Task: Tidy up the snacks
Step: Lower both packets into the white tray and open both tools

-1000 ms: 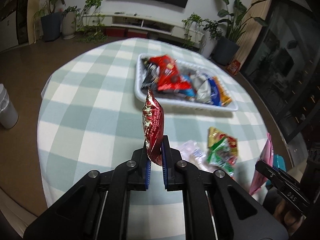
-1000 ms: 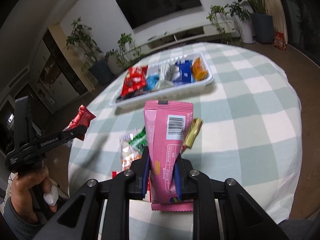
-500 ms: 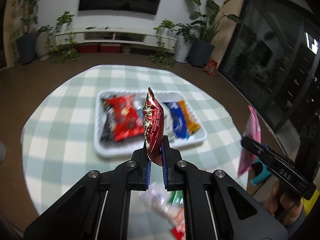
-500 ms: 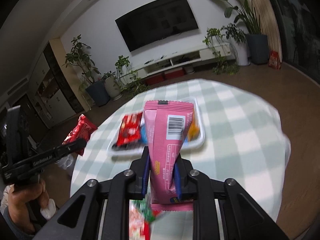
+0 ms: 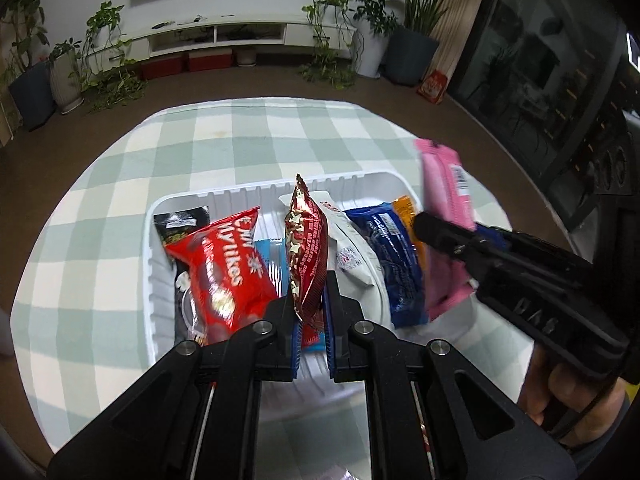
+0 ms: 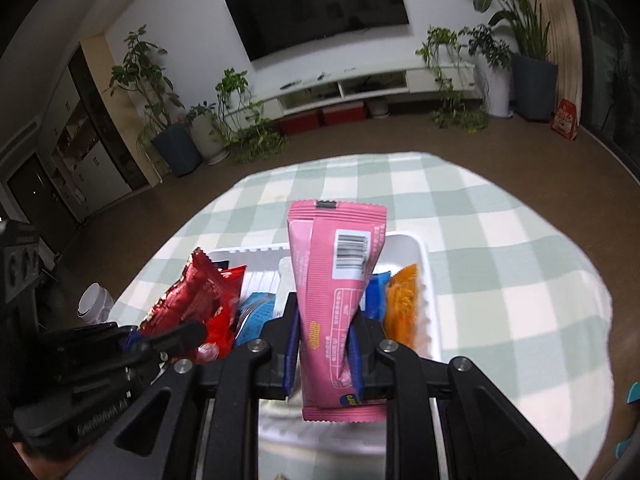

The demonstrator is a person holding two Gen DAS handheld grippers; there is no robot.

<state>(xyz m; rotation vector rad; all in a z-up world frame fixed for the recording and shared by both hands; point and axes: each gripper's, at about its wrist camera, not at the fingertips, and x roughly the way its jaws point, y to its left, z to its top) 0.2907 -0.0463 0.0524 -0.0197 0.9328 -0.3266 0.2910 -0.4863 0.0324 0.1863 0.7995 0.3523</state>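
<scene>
Clamping dark-red star-print packet [image 5: 306, 252], left hand-held gripper [image 5: 311, 330]; right hand-held gripper [image 6: 323, 354] pinches pink barcoded wrapper [image 6: 334, 300].

Both grippers hang side by side — left gripper [image 5: 311, 320] and right gripper [image 6: 323, 350] each clamped tight.

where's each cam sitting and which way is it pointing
Left wrist: rides the left tool, facing forward and down over the white tray; its fingers clamp a dark red star-print packet, the right tool and hand alongside.
Right wrist: rides the right tool, aimed likewise; it clamps a pink wrapper, left tool at its left.
Shared: tray, checked tablecloth, TV wall, both snacks.
</scene>
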